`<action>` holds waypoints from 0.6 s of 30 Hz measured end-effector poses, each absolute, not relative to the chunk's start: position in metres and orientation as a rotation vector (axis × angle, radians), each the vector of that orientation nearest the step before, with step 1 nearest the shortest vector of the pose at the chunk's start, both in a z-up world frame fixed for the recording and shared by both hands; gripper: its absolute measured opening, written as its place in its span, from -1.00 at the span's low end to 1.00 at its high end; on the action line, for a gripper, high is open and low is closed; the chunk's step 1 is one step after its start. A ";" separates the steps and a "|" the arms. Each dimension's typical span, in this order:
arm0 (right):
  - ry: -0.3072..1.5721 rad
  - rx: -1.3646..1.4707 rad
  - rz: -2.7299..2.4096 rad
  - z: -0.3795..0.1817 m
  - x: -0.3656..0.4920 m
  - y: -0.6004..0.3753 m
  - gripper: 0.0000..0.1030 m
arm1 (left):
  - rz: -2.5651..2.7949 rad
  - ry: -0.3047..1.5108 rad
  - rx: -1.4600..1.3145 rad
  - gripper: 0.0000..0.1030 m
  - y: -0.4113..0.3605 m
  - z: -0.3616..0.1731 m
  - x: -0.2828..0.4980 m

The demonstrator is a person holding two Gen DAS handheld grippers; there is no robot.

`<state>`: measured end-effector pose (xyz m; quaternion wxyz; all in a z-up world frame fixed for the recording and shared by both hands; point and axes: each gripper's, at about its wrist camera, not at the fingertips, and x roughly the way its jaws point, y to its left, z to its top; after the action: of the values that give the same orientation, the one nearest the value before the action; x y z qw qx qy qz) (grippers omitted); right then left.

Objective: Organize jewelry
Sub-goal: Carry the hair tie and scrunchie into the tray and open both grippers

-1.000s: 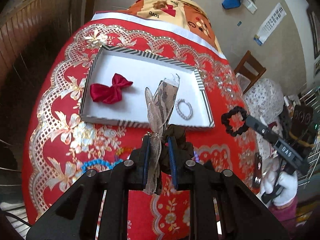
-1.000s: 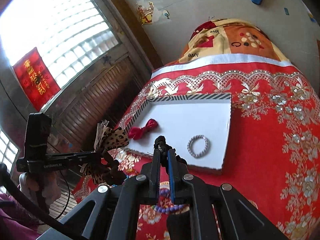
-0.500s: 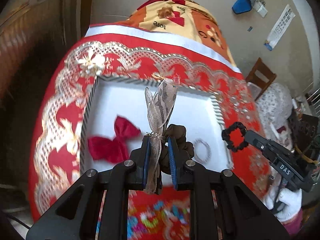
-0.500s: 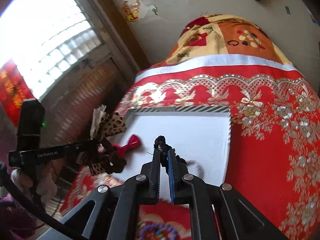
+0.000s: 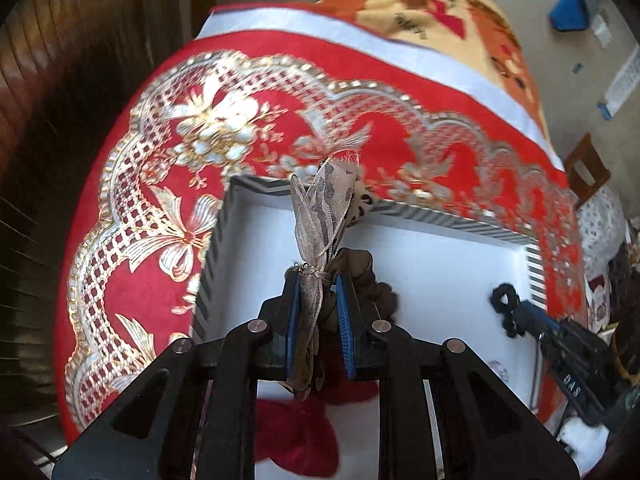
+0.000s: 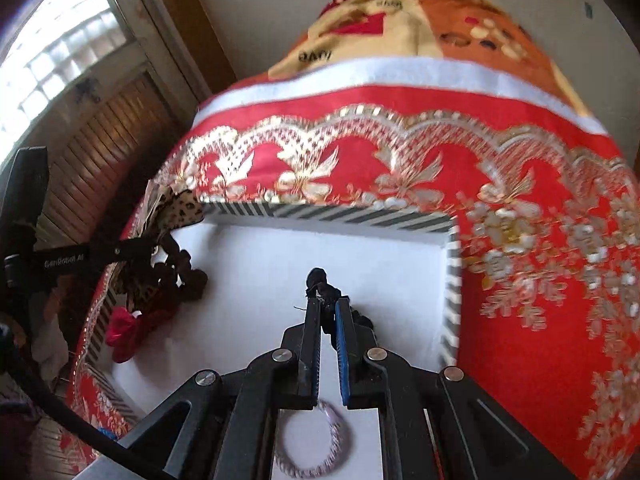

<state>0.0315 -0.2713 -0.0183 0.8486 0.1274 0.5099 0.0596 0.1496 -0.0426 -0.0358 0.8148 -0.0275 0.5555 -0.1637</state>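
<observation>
Step in hand: placement. We hold both loads over white tray (image 5: 440,264). Left gripper (image 5: 318,312) clamped on leopard-print bow scrunchie (image 5: 324,204); right gripper (image 6: 329,320) clamped on black scrunchie (image 6: 320,282). Next move, our judgement: lower onto bare tray floor, clear of red bow (image 6: 124,330) and bead bracelet (image 6: 312,444), then part jaws.

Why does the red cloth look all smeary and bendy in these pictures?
Left wrist view: the red cloth bulges from the fisheye lens, and its gold pattern is smeared with blur. Right wrist view: the same cloth is streaky, and the window glares white.
</observation>
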 end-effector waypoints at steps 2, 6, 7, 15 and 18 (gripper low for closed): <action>1.096 0.268 0.144 -0.028 0.034 -0.266 -0.88 | -0.339 1.203 -0.071 -0.66 -0.040 -0.042 0.153; 1.140 0.293 0.172 -0.041 0.035 -0.262 -0.83 | -0.341 1.189 -0.089 -0.40 -0.035 -0.045 0.152; 1.140 0.297 0.173 -0.041 0.034 -0.263 -0.76 | -0.345 1.184 -0.096 -0.30 -0.035 -0.044 0.151; 1.079 0.369 0.172 -0.012 0.015 -0.278 -0.41 | -0.319 1.130 -0.069 -0.14 -0.027 -0.028 0.130; 1.048 0.389 0.164 0.001 0.002 -0.279 -0.38 | -0.310 1.098 -0.036 -0.14 -0.029 -0.018 0.114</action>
<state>0.0023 -0.2793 0.0015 0.8446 0.1842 0.4967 0.0778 0.1137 -0.0292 -0.0177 0.8416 -0.0170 0.5196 -0.1467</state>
